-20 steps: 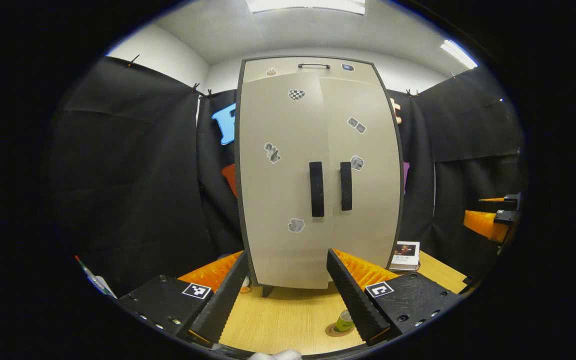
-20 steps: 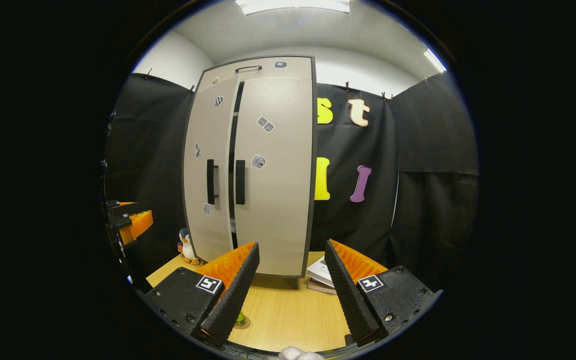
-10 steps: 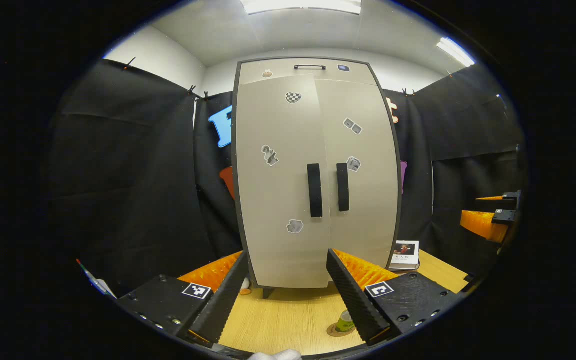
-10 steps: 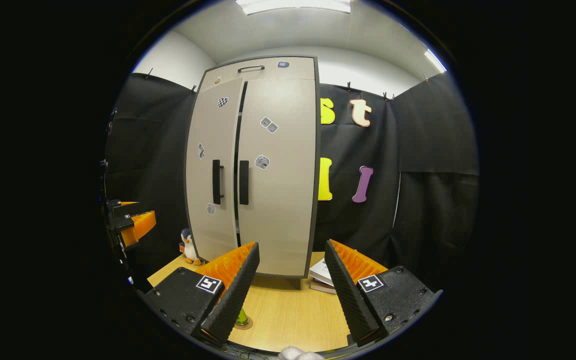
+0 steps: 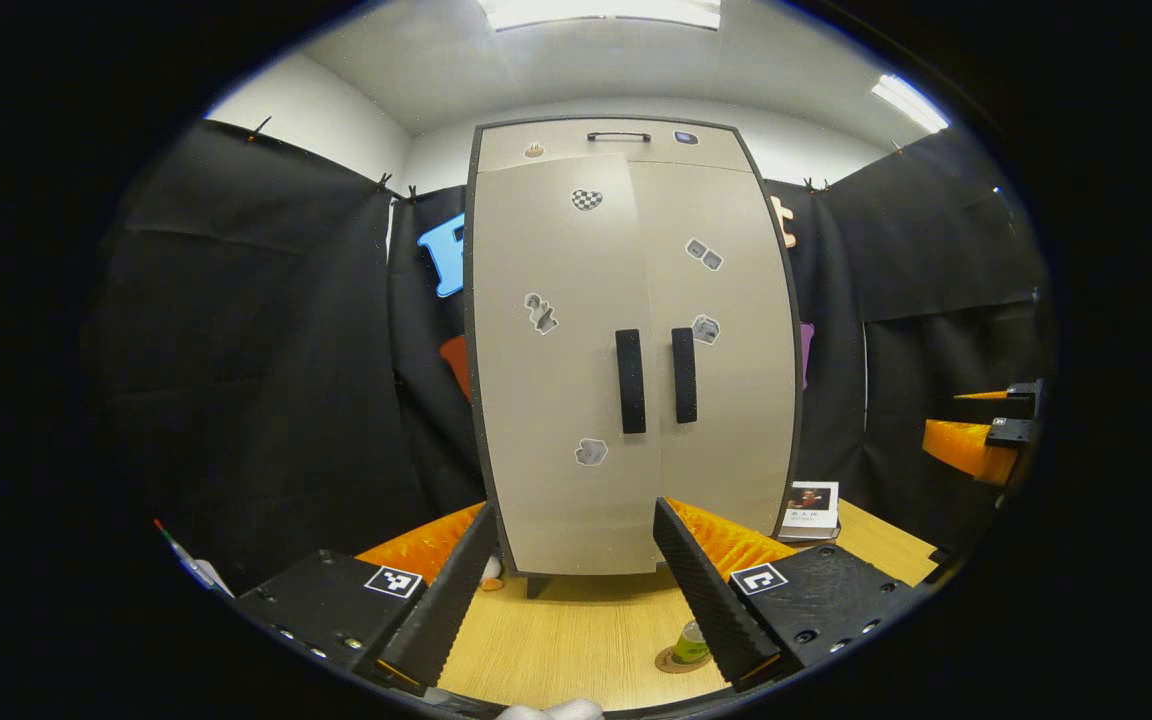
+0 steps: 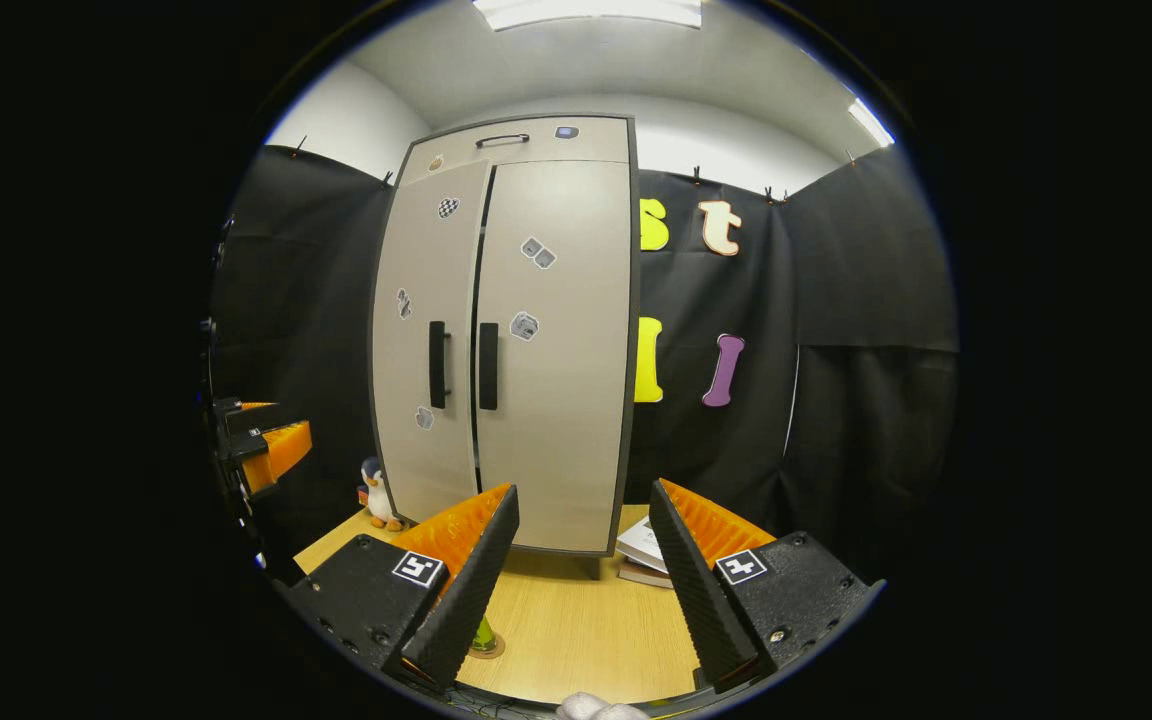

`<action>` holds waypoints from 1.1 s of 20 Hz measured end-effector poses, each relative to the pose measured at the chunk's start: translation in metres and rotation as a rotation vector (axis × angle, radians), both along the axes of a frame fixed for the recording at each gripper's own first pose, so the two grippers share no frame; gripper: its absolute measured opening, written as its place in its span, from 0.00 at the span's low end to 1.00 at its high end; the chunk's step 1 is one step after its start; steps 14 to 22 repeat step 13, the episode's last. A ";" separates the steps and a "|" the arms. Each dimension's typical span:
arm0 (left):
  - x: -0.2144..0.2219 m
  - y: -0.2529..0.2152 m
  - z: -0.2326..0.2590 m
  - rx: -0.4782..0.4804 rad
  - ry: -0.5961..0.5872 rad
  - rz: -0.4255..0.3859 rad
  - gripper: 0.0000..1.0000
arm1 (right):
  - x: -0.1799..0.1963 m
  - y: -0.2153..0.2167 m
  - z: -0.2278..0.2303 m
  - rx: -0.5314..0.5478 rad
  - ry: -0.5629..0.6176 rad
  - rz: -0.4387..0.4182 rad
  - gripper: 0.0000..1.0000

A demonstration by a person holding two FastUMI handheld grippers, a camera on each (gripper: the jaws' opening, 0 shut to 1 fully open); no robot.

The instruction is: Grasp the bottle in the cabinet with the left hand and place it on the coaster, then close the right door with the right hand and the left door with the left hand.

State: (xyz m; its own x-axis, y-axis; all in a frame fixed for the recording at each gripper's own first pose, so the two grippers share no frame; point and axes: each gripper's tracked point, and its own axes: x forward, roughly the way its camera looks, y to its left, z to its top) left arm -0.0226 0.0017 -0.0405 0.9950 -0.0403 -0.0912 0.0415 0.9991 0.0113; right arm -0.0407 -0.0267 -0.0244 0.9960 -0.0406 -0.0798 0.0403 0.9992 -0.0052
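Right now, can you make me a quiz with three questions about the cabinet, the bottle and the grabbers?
1. Where is the bottle?
A. on the coaster
B. on top of the cabinet
C. on the books

2. How many long black door handles?
A. one
B. two
C. four

3. The left gripper is:
A. shut on the bottle
B. shut on a handle
C. open, holding nothing

Answers: 1 A, it stands on the coaster on the table. 2 B, left handle and right handle. 3 C, its fingers stand apart.

The cabinet point(image 5: 631, 350) is faced squarely from the left gripper view, low over the table point(image 5: 576, 640). From the right gripper view it point(image 6: 506, 340) is seen obliquely from its right side, farther back. Cabinet front and table are shared by both views.
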 end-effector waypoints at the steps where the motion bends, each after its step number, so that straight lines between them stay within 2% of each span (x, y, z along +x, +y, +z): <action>1: 0.000 0.001 0.000 0.000 0.000 0.002 0.96 | -0.001 0.000 0.000 0.001 0.000 0.000 0.81; 22: -0.003 0.003 -0.002 0.008 0.002 0.019 0.96 | 0.000 0.002 0.000 0.003 0.001 0.016 0.81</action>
